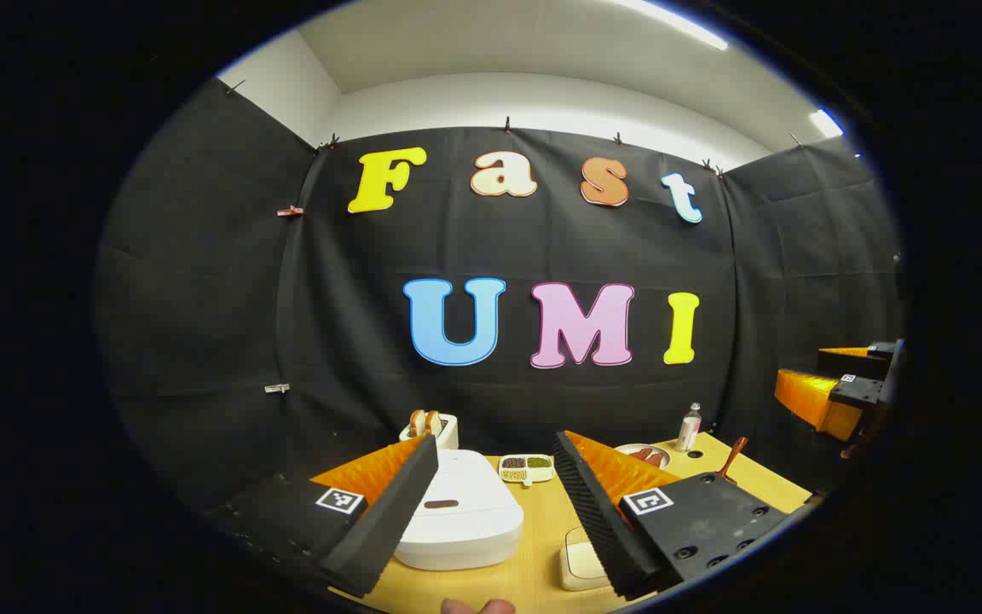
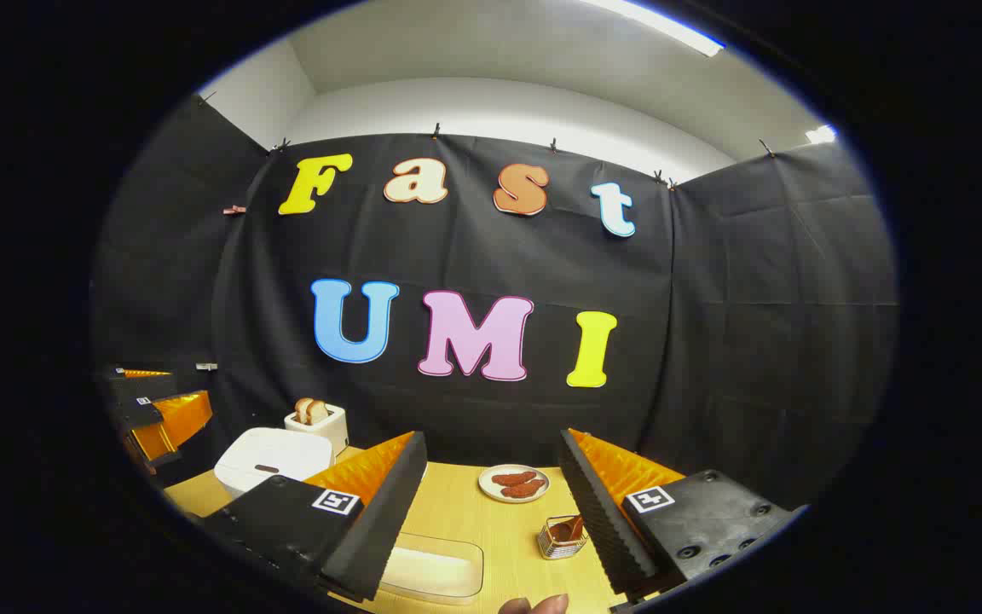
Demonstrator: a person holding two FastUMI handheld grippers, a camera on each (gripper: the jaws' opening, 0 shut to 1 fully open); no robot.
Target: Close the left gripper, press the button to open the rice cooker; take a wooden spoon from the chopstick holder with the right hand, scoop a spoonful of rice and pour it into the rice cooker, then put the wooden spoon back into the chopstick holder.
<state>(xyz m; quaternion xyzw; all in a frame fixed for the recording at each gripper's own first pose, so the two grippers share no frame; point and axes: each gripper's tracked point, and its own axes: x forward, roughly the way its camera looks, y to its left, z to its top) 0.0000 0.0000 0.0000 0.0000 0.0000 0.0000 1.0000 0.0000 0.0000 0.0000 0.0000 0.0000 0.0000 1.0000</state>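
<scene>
My left gripper (image 1: 495,512) hangs above the table (image 1: 542,563) with its jaws spread wide, so it is not yet closed for pressing. The white rice cooker (image 1: 457,512) lies just ahead and below, a little toward my left finger, lid down, its long axis running away from me; the dark button strip (image 1: 441,504) sits on the lid's near half. My left is clearly the nearer hand to it. My right gripper (image 2: 491,520) is also wide open and holds nothing; the chopstick holder (image 2: 561,537) sits just inside its right finger, with the wooden spoon (image 2: 568,529) in it, and the rice tray (image 2: 436,570) lies low between its fingers.
</scene>
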